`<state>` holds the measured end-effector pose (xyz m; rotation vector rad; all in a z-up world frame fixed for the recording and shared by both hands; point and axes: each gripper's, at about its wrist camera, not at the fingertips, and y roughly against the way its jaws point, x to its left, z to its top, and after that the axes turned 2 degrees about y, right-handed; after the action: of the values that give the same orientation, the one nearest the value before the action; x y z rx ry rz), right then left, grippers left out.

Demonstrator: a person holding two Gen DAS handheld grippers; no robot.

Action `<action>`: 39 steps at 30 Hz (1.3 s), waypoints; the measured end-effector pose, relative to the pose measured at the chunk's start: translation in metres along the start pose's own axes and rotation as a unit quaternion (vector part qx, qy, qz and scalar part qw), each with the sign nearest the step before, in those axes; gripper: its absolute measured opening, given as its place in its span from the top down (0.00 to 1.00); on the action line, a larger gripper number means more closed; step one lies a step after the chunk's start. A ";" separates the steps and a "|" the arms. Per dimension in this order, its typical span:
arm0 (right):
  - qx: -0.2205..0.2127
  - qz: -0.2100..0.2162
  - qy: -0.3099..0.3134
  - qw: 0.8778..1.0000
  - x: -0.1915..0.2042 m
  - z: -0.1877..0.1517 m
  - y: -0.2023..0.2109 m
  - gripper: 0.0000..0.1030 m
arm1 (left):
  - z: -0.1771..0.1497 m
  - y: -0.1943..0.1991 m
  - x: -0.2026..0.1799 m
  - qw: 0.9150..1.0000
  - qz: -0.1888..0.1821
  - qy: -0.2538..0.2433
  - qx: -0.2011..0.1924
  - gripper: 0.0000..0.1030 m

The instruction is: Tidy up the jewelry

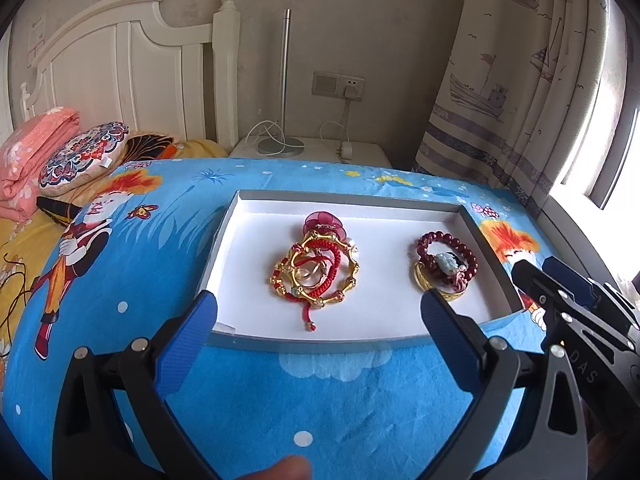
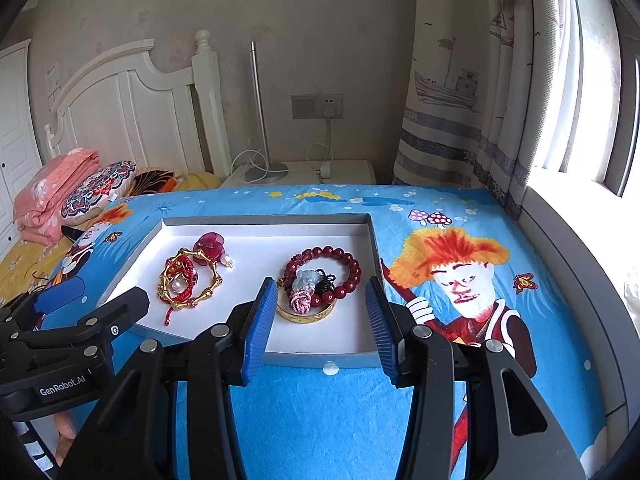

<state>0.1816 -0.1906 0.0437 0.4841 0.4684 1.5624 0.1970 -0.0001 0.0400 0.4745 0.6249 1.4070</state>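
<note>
A shallow grey-rimmed white tray (image 1: 224,236) (image 2: 372,248) lies on a blue cartoon bedspread. In it, a pile of gold bangles and red cord bracelets (image 1: 316,272) (image 2: 188,280) lies under a pink flower piece (image 1: 322,222). To its right a dark red bead bracelet (image 1: 448,256) (image 2: 324,276) with a pale jade charm rests on a gold bangle (image 2: 306,316). My left gripper (image 1: 318,312) is open and empty, over the tray's near edge. My right gripper (image 2: 322,308) is open and empty, straddling the bead bracelet pile from the near side.
The bedspread (image 1: 120,280) covers a raised surface. Pillows and a folded pink quilt (image 1: 36,152) lie at the far left by a white headboard. A white nightstand (image 1: 312,148) with a lamp and cables stands behind. A curtain (image 1: 500,80) and window are at the right.
</note>
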 end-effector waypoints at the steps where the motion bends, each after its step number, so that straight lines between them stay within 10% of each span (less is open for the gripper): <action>1: 0.000 0.000 0.000 1.000 0.000 0.000 0.000 0.58 | 0.000 -0.001 0.000 1.000 0.000 0.000 0.000 0.04; 39: 0.002 0.004 0.000 1.000 0.001 -0.001 0.000 0.57 | 0.003 -0.003 0.001 1.000 0.006 -0.002 0.003 0.04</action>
<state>0.1807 -0.1896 0.0434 0.4894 0.4702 1.5689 0.2018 0.0004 0.0403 0.4854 0.6240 1.4170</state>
